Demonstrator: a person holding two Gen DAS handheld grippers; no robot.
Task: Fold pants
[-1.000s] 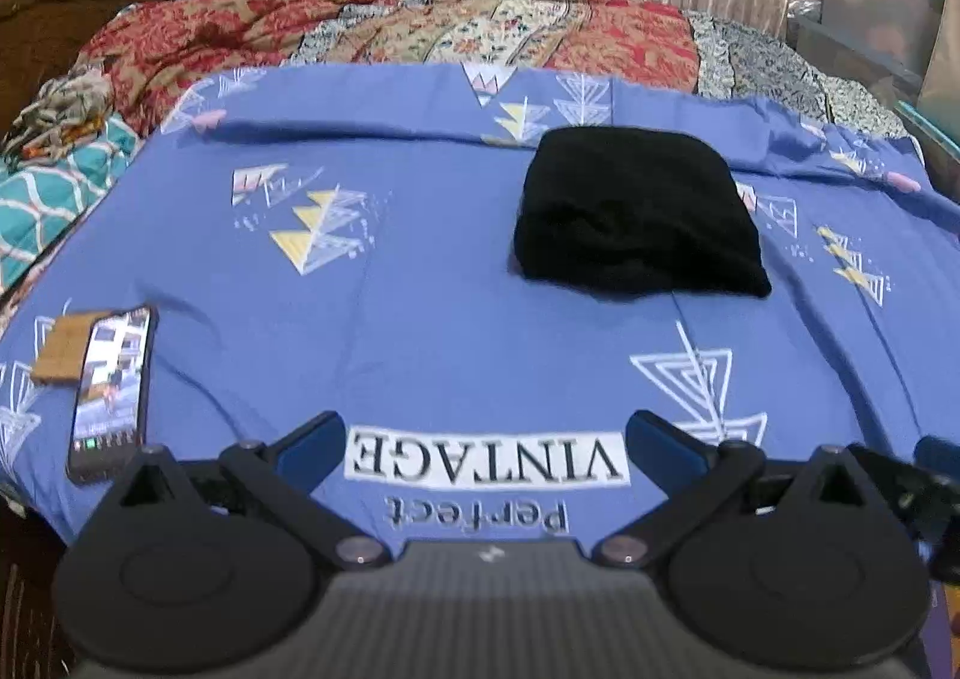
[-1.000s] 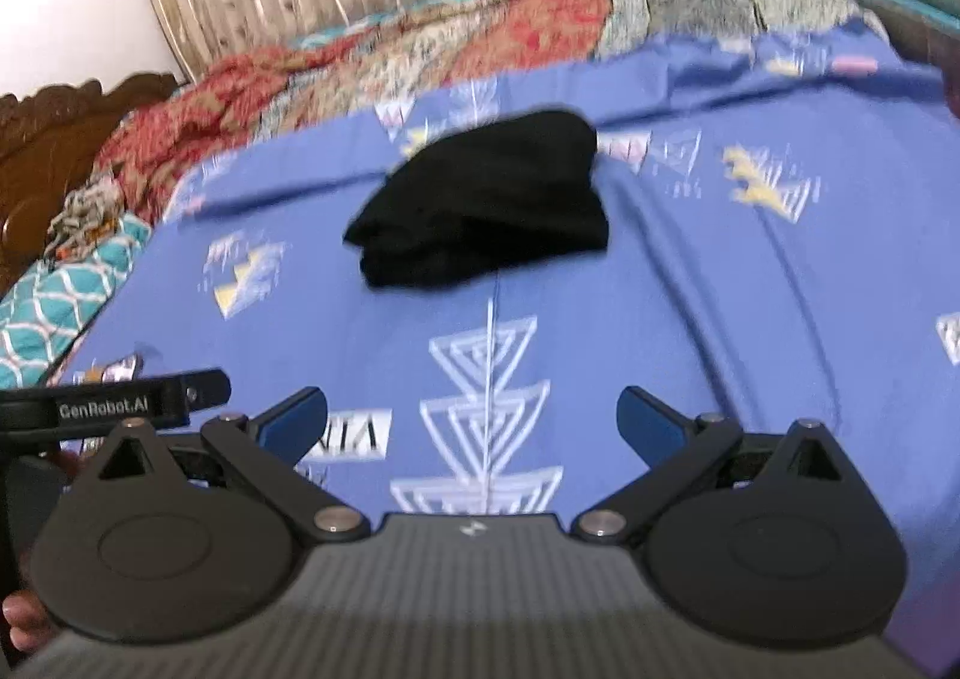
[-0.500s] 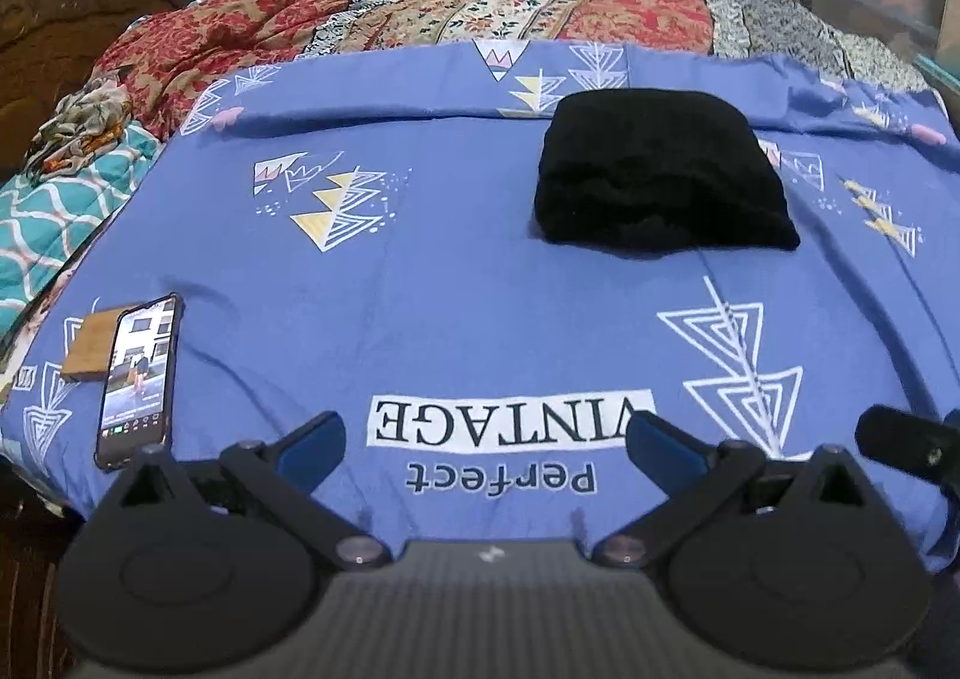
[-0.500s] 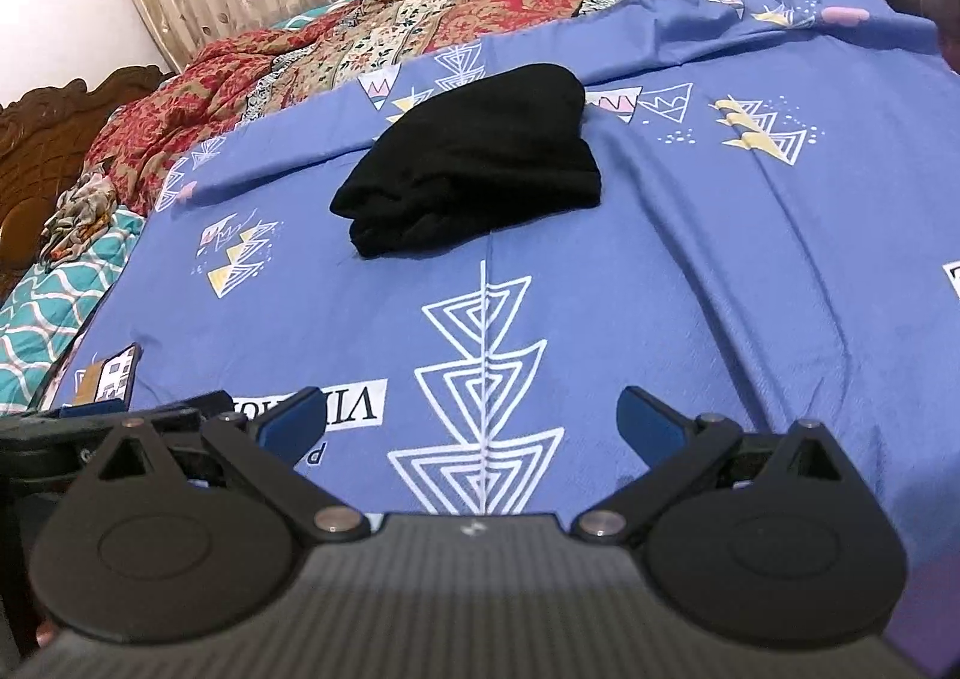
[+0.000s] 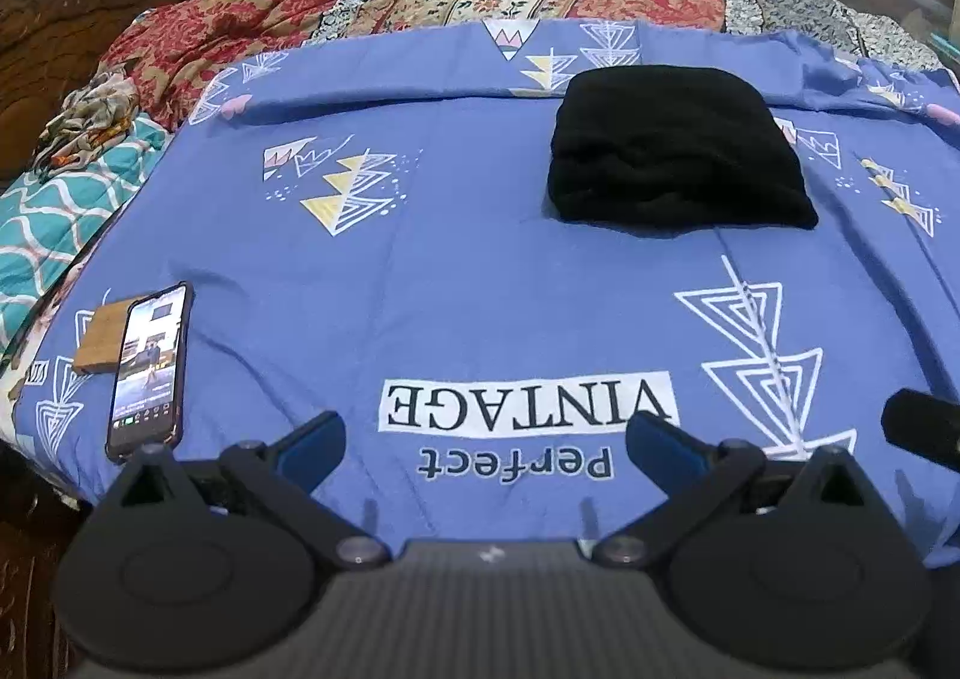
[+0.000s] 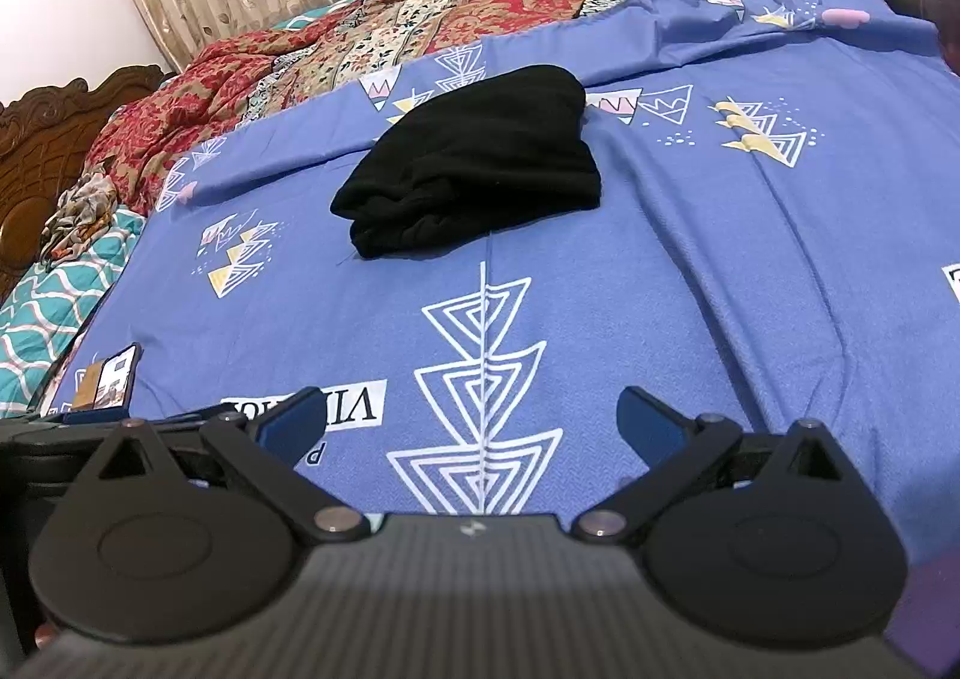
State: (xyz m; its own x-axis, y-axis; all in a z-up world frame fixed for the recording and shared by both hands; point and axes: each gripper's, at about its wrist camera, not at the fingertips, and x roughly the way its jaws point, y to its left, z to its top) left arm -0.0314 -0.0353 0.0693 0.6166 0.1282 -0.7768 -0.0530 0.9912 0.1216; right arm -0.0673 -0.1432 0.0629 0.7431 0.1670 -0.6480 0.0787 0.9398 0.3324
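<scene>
Both tools are spread wide and holding nothing: left tool [image 5: 485,446], right tool [image 6: 471,421], hovering over the near edge of the blue bedsheet [image 5: 480,283]. Phone [image 5: 150,370] lies at 9 o'clock. Farther up, black pants [image 5: 675,148] sit folded at about 1 o'clock, well apart from both.

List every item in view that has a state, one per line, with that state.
Black pants: folded into a compact bundle, lying on the sheet.
Phone: screen lit, face up.
Left gripper: open, empty.
Right gripper: open, empty.
Blue sheet: spread flat.
</scene>
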